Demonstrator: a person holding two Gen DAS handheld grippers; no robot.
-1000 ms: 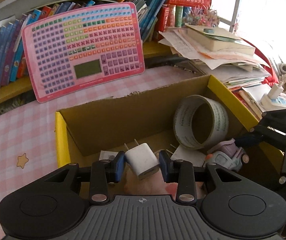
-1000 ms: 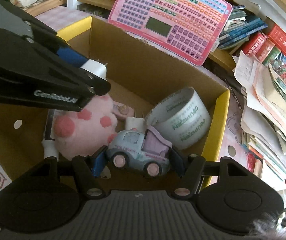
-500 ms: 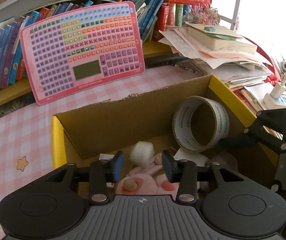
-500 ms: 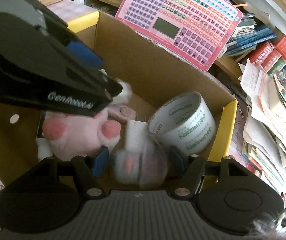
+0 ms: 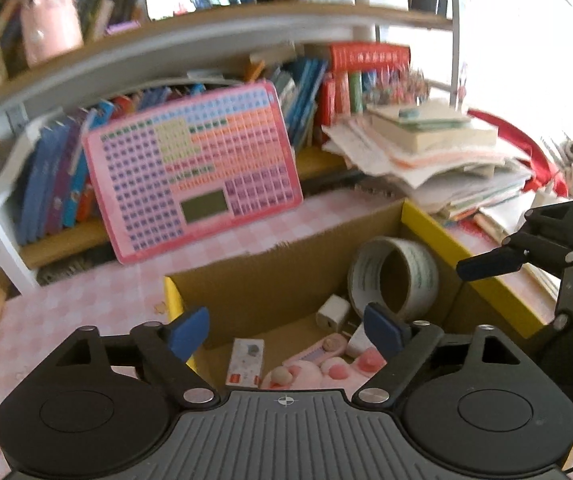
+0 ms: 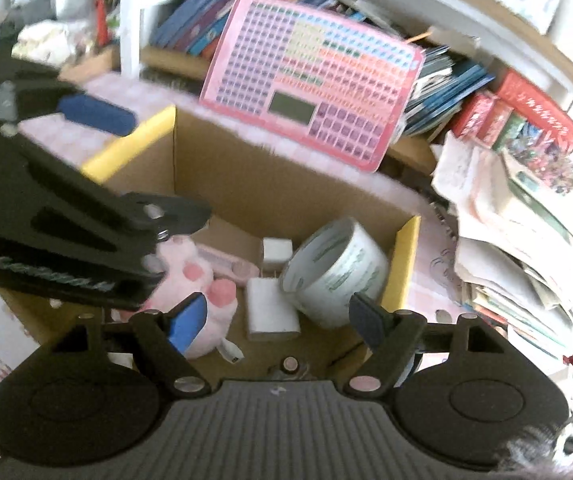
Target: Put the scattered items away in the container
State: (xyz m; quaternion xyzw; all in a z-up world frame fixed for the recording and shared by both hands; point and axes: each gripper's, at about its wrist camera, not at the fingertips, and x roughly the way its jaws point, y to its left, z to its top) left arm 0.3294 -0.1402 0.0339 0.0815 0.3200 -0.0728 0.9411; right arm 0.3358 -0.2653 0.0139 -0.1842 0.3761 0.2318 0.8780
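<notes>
A cardboard box (image 5: 270,284) with yellow rims stands on the pink checked table; it also shows in the right wrist view (image 6: 270,184). Inside lie a tape roll (image 5: 394,276) (image 6: 334,272), a small white charger (image 5: 332,312) (image 6: 276,250), a larger white adapter (image 6: 272,314), a pink plush paw (image 5: 326,372) (image 6: 202,292) and a card (image 5: 246,362). The toy truck (image 6: 290,366) is mostly hidden under my right gripper's body. My left gripper (image 5: 286,330) is open and empty above the box. My right gripper (image 6: 276,322) is open and empty above the box.
A pink keyboard toy (image 5: 194,172) (image 6: 310,96) leans on the bookshelf behind the box. A pile of papers and books (image 5: 430,152) (image 6: 518,208) lies to the right. Each gripper shows in the other's view, the right gripper (image 5: 546,248) and the left gripper (image 6: 66,216).
My left gripper opened and dropped the white charger into the box. My right gripper opened and dropped the toy truck. Both grippers have risen above the box.
</notes>
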